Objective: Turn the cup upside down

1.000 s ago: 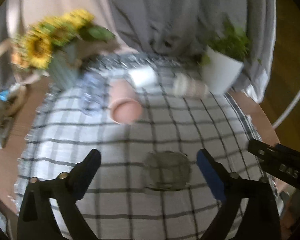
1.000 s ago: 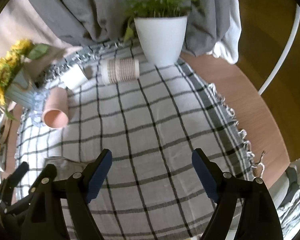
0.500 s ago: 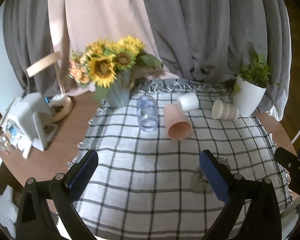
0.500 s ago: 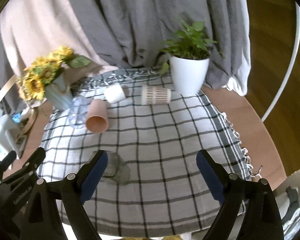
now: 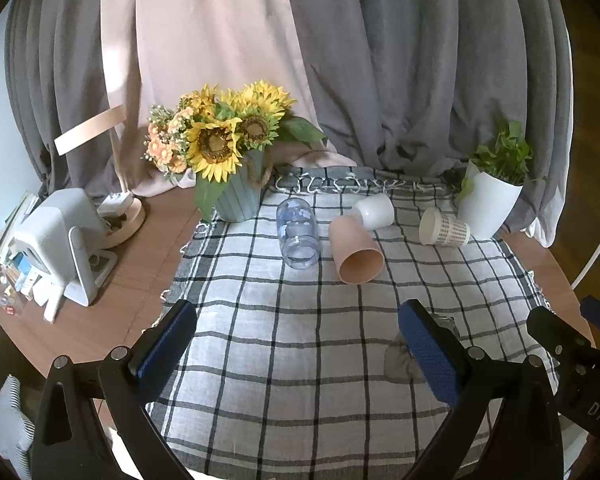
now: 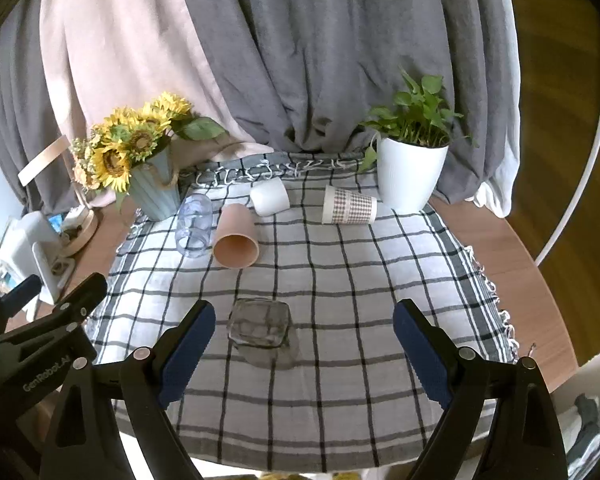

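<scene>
Jaws spread wide on both grippers, grasping nothing. Hovering over clear glass cup [image 6: 260,330], apparently inverted on checked cloth [image 6: 340,280]. Next: probably pink cup [image 6: 236,242], lying sideways.

Black-white checked tablecloth [image 6: 340,280]; pink cup [image 6: 236,240]; white pot [image 6: 410,176] (yellow sunflowers [image 6: 128,144]).
</scene>
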`<state>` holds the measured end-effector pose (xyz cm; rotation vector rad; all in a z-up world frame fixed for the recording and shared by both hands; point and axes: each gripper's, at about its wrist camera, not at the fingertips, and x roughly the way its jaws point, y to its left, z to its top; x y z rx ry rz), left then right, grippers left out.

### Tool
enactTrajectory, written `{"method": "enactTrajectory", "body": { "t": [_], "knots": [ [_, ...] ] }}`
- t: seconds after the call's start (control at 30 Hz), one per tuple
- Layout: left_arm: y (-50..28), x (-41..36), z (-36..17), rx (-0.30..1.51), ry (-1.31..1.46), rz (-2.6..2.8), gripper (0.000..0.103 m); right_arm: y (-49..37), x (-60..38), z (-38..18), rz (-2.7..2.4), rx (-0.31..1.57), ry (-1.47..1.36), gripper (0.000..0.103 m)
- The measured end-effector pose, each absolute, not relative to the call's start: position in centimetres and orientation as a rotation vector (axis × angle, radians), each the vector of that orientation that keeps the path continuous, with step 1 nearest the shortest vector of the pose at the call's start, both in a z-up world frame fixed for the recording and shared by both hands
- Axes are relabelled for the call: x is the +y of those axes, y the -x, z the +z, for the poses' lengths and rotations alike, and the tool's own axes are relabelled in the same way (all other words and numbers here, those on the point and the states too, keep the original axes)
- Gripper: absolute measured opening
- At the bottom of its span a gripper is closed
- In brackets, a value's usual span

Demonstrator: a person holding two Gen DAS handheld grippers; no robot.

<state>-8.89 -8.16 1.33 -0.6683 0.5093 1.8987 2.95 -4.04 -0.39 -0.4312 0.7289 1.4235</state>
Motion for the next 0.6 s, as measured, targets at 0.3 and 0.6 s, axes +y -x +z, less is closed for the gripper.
{"method": "enactTrajectory", "body": {
  "t": [0.3, 0.6],
  "knots": [
    [8.74, -7.79, 1.32, 0.498, 0.675, 1.881, 0.103, -2.82, -4.01, -0.21, 1.42, 0.725, 0.427, 0.091],
    [8.73, -7.45, 1.17, 0.498, 0.69, 1.885, 0.103, -2.85, -3.93, -0.32, 1.423, 0.733, 0.435, 0.091]
  ]
}}
